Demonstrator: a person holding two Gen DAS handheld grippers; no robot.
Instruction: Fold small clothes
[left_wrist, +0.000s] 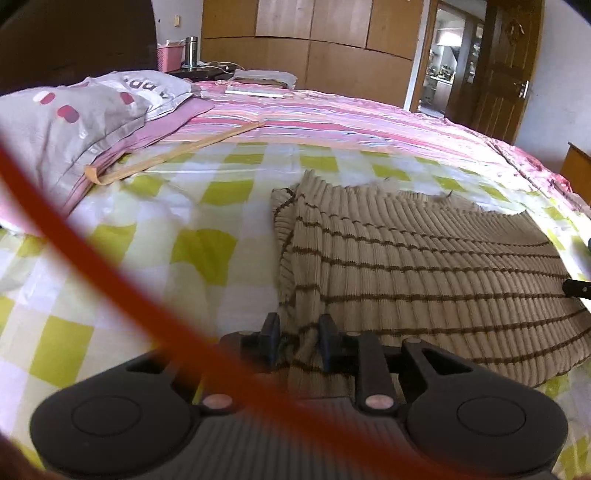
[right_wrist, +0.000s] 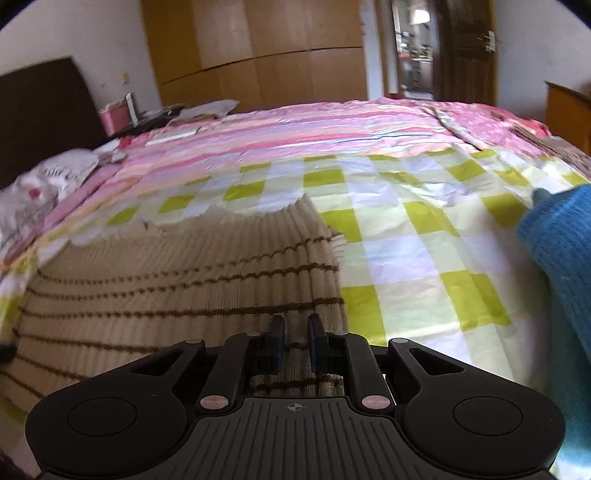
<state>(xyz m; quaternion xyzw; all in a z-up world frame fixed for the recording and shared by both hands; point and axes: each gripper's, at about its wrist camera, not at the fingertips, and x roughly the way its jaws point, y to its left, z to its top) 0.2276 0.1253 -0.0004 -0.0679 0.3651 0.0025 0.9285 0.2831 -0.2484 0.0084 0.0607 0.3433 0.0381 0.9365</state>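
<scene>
- A beige ribbed knit garment with thin brown stripes is lying spread flat on the bed, over the green-and-white checked cover.
- Left claw is sitting at the garment's near left corner. A bunched bit of the knit edge is lying between its two dark fingers, with a visible gap on either side of the fabric. The jaws are standing slightly apart, and the pads are not seeming to press on the cloth.
- Right claw is sitting at the near right edge of the same garment. Its fingers are standing close together with a thin fold of the knit caught between them; the jaws are reading as closed on the garment.
- Garment's right edge is running up from the right claw, with checked cover showing bare just beside it.
- A blue knit piece is lying at the right edge of the right wrist view, well apart from the beige garment.
- A blurred red cord is crossing the left wrist view diagonally, close to the lens.
- A grey pillow with pink marks is lying at the head of the bed, on the pink striped sheet.
- A wooden wardrobe is standing behind the bed, with a dark door open to its right.
</scene>
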